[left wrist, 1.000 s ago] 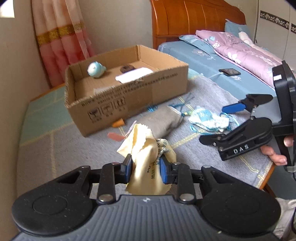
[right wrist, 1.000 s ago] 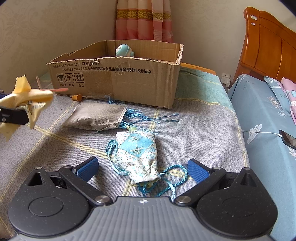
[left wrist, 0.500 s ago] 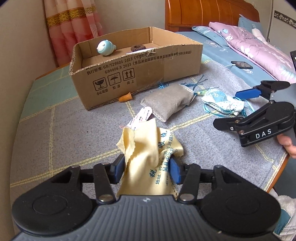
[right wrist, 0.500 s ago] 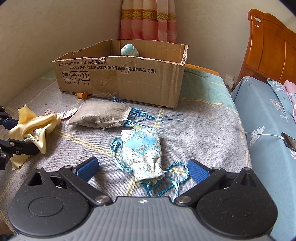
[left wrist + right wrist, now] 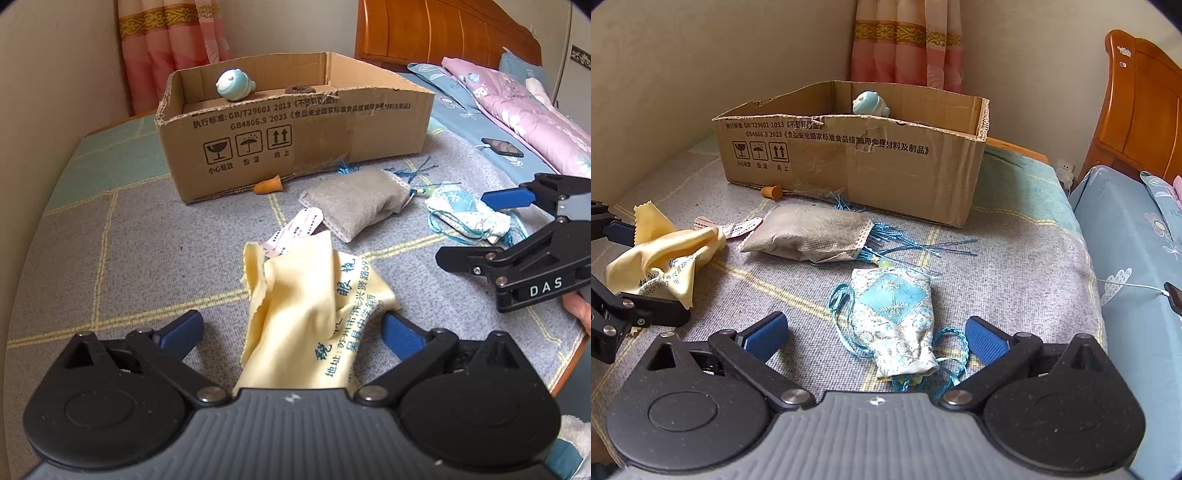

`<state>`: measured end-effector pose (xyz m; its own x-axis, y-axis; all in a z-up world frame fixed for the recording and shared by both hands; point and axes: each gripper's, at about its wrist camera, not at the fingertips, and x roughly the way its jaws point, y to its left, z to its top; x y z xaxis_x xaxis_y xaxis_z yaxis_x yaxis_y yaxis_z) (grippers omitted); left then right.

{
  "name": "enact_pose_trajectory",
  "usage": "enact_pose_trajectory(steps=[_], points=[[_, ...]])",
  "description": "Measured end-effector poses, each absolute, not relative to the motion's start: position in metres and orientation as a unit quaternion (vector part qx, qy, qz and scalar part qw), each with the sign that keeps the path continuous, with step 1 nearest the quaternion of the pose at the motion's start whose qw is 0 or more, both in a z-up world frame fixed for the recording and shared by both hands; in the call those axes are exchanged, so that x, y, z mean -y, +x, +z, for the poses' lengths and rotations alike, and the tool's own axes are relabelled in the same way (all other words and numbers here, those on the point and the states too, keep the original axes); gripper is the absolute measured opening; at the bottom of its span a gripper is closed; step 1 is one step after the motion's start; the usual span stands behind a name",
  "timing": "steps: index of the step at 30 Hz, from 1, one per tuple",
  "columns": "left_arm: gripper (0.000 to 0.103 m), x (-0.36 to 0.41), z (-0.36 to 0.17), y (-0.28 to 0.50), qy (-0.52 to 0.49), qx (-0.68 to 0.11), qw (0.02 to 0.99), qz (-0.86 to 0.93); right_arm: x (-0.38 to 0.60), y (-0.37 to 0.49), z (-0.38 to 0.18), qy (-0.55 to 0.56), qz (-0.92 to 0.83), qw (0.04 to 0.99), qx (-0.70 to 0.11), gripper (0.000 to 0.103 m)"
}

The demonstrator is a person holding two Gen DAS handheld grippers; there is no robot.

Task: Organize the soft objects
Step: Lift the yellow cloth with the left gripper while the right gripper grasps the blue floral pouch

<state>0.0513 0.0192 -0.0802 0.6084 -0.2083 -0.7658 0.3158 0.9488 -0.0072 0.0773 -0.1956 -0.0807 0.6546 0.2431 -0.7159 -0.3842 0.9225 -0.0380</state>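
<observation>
This was a bedroom in a home. Beyond the fingers to the right stood a bed with a carved wooden headboard, a blue sheet, a pillow and a pink floral quilt, with a phone charging on it. Straight ahead, pink curtains with a gold patterned band hung in the corner of plain cream walls. Nearer the fingers, a grey checked blanket covered the low surface bearing a worn cardboard box and scattered household soft things.
</observation>
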Motion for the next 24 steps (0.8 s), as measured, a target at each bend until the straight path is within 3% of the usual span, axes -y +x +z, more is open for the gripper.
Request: enact_pose_trajectory(steps=[13, 18, 24], points=[[0.102, -0.017, -0.080, 0.052, 0.062, -0.421, 0.895, -0.138, 0.197, 0.075, -0.081, -0.091, 0.173, 0.907, -0.373, 0.103], [0.088, -0.013, -0.077, 0.048, 0.063, -0.417, 0.896, -0.143, 0.198, 0.075, -0.081, -0.091, 0.175, 0.907, -0.372, 0.103], [0.081, -0.008, -0.075, 0.044, 0.068, -0.411, 0.898, -0.143, 0.198, 0.078, -0.080, -0.096, 0.181, 0.904, -0.375, 0.103]])
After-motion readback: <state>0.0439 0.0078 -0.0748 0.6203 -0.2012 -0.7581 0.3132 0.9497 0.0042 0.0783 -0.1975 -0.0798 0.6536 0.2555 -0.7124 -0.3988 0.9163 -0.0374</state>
